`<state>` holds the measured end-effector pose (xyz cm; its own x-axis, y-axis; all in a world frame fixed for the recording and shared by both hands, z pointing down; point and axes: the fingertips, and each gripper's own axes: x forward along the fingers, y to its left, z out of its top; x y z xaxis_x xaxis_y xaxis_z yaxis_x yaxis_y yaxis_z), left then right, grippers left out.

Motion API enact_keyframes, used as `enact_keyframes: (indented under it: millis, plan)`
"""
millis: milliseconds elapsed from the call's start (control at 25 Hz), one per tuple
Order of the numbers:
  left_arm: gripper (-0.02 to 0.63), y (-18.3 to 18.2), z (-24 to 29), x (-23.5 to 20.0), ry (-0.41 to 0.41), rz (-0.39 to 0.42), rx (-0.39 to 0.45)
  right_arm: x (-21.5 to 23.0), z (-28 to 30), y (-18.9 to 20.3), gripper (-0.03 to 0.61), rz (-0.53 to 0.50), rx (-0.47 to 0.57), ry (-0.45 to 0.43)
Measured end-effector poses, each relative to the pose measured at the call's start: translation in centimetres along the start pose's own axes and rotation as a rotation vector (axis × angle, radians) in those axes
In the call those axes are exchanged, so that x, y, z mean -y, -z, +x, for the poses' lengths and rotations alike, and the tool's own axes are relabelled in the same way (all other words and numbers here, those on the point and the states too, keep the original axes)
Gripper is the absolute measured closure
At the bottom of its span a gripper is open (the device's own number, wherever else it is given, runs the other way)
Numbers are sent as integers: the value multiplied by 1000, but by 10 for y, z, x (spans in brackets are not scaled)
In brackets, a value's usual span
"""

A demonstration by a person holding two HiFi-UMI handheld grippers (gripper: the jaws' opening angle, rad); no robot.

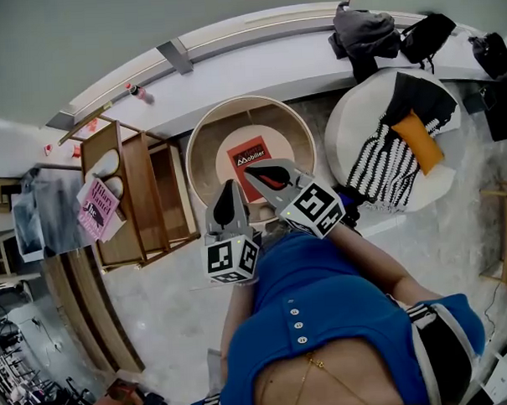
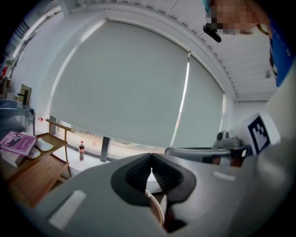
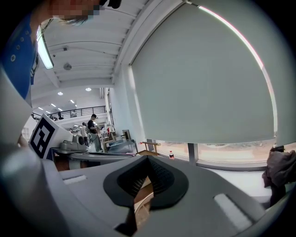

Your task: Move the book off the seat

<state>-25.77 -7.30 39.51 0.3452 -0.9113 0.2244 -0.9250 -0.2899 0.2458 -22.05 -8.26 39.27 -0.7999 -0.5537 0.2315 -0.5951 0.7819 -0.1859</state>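
Observation:
A red book [image 1: 250, 156] lies flat in the middle of the round wooden seat [image 1: 207, 139]. In the head view both grippers hover side by side over the seat's near rim, pointing toward the book. The left gripper [image 1: 228, 187] is shut with nothing between its jaws, its tip just short of the book. My right gripper [image 1: 252, 169] is also shut and empty, and its tip overlaps the book's near edge from above. Whether it touches the book I cannot tell. In the left gripper view the left gripper [image 2: 151, 170] shows closed jaws, and the right gripper view shows the same for the right gripper [image 3: 147, 163].
A wooden shelf unit [image 1: 144, 198] stands left of the seat with a pink book [image 1: 96, 208] on it. A white round pouf [image 1: 351, 126] with a striped throw and an orange cushion [image 1: 418, 140] is on the right. Bags [image 1: 365, 31] lie on the window ledge, and a bottle [image 2: 82, 150] stands there too.

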Motion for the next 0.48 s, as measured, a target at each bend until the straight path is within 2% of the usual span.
enact_keyframes:
  millis: [480]
  plan:
    - [614, 2, 4, -3, 4, -20, -7, 3, 2, 2, 580, 2, -11, 2]
